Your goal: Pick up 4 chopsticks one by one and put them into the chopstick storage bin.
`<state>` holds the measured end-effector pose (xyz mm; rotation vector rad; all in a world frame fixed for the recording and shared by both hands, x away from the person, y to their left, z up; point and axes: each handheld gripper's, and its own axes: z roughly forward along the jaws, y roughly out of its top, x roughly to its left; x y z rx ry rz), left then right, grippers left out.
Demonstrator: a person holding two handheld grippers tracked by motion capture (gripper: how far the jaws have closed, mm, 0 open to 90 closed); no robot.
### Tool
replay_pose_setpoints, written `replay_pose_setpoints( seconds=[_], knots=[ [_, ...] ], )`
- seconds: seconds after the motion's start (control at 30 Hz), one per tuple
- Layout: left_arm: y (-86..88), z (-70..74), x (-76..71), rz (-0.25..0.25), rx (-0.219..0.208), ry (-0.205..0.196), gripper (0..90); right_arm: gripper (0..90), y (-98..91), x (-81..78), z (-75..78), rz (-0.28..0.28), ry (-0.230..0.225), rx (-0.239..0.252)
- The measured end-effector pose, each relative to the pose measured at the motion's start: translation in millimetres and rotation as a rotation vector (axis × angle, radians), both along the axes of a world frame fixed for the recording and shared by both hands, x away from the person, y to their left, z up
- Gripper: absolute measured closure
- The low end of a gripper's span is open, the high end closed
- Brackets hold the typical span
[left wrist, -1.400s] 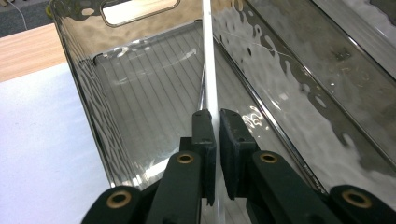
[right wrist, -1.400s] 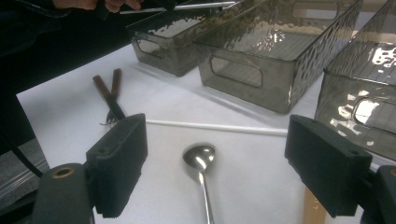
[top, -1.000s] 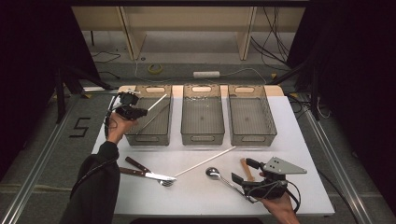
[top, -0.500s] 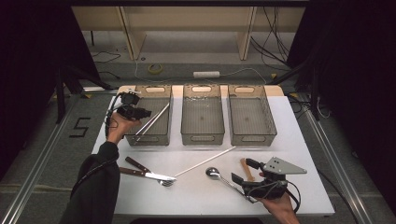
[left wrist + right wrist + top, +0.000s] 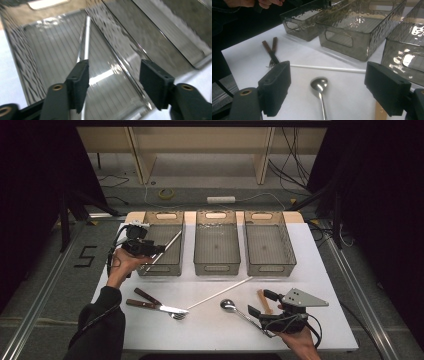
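We are sorting long utensils into bins, and the step in hand is letting go of the thin white straight stick (image 5: 168, 246) in the leftmost smoky ribbed plastic bin (image 5: 161, 268). The left gripper (image 5: 159, 250) has just been opening its jaws; in the left gripper view the stick (image 5: 85, 32) lies slanted inside the bin, its near end passing just beside the left pad, with no pad pressing on it, so we judge it released. To finish well, we would draw this gripper straight back and up along the stick's line, so the pad does not catch the near end and flick it over the bin wall. The right gripper (image 5: 261, 304) rests at the near edge of the white tabletop (image 5: 310, 255) with its jaws wide and nothing between them; ahead of it lie the shiny steel spoon (image 5: 319, 84) and a second white stick (image 5: 327, 68), with a wooden-handled fork and knife (image 5: 155, 303) farther left. As for writing, the only mark we can read is a black "5" (image 5: 85, 256) on the floor left of the tabletop; we see no brands or labels.
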<state>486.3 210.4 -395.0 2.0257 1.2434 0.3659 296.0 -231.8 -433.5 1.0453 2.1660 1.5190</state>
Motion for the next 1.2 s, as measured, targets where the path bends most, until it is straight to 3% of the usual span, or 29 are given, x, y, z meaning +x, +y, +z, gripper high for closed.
replay_pose_setpoints(
  seconds=[0.1,0.27,0.43,1.03,1.2],
  knots=[
    [-5.8,6.6,-10.7,-0.023,-0.036,-0.008,36.4,22.3,0.9,-0.6,0.5,0.003,-0.005,-0.004],
    [-21.5,10.0,-24.1,-0.083,-0.004,-0.005,32.3,22.3,0.6,-0.8,0.4,0.001,-0.002,-0.006],
    [-33.8,10.9,-31.7,-0.138,0.012,0.024,30.3,22.2,-0.1,-1.1,0.4,0.003,-0.001,-0.006],
    [-79.1,3.1,-47.8,-0.263,0.076,0.067,27.8,22.2,0.2,-0.5,0.4,0.004,0.0,-0.006],
    [-96.2,0.5,-53.2,-0.318,0.099,0.081,26.1,22.2,0.1,-0.5,0.5,0.004,-0.001,-0.006]
  ],
)
